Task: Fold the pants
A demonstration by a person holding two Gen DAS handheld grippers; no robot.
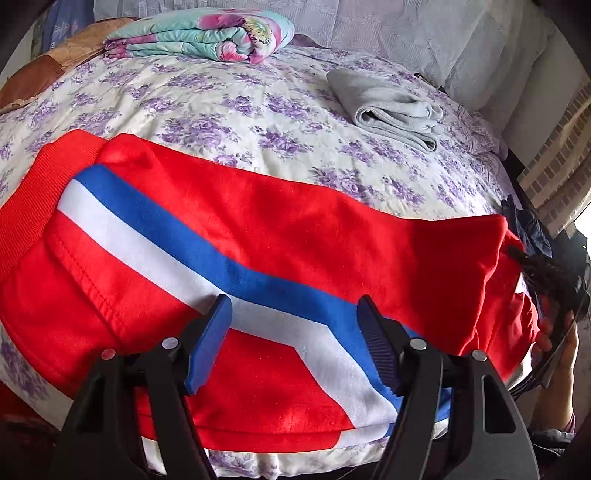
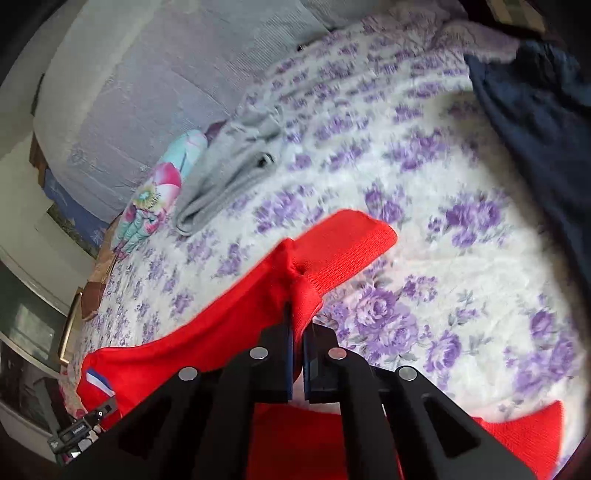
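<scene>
Red pants with a blue and white side stripe lie across the near part of the bed, waistband at the left. My left gripper is open and hovers just above the stripe, holding nothing. In the right wrist view my right gripper is shut on the red ribbed cuff of a pant leg and holds it lifted above the bed. The rest of the red pants trails down to the left. A second red cuff lies at the lower right.
The bed has a purple-flowered sheet. A folded grey garment lies at the back right, and a rolled floral quilt at the back. A dark navy garment lies on the right. Pillows line the headboard.
</scene>
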